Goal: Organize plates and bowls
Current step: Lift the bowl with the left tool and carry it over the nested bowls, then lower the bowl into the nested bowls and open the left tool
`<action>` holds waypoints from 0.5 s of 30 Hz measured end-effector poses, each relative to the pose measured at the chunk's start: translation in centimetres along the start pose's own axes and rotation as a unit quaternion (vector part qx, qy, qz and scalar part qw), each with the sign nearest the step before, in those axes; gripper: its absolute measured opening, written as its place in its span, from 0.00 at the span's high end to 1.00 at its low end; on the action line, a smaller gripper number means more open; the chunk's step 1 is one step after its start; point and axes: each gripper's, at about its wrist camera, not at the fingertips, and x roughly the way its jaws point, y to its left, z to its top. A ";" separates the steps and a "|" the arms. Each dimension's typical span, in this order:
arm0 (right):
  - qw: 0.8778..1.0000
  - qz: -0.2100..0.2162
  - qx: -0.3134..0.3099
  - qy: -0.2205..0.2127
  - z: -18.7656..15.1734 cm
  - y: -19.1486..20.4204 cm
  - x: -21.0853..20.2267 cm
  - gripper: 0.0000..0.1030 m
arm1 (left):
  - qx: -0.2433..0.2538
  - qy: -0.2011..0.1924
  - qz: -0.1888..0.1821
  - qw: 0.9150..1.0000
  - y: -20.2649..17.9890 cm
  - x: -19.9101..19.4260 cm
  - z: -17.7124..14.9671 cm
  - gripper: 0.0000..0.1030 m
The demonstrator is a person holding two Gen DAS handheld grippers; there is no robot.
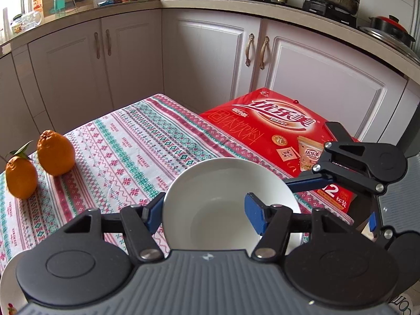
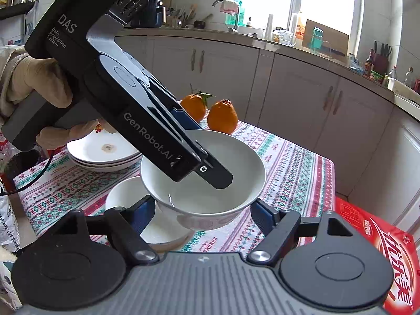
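Observation:
A white bowl (image 1: 231,204) (image 2: 202,176) is held tilted above the patterned tablecloth. My left gripper (image 1: 202,214) straddles its rim: one finger outside at the left, one inside the bowl; from the right wrist view the left gripper (image 2: 210,168) reaches down into the bowl. My right gripper (image 2: 202,215) is open, with a finger on each side of the bowl's lower wall. It appears at the bowl's right edge in the left wrist view (image 1: 341,173). A second white bowl (image 2: 147,218) sits on the table under the held one. A stack of white plates (image 2: 105,152) lies behind at the left.
Two oranges (image 1: 39,162) (image 2: 210,110) stand at the table's far side. A red carton (image 1: 283,136) (image 2: 380,252) lies beside the table (image 1: 126,144). White kitchen cabinets (image 1: 204,52) and a cluttered counter surround the table. A plate rim (image 1: 8,283) shows at the bottom left.

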 end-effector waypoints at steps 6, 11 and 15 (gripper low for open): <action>1.000 0.016 -0.004 0.000 0.2 1.2 0.4 0.19 | -0.013 -0.002 0.011 1.000 0.5 -1.1 -1.1 0.39; 1.000 0.028 -0.003 0.006 0.0 2.0 0.9 0.19 | -0.023 -0.001 0.014 1.000 0.8 -1.6 -2.2 0.39; 0.999 0.035 -0.007 0.009 -0.1 2.5 1.1 0.19 | -0.032 0.001 0.017 0.999 0.9 -1.7 -2.9 0.39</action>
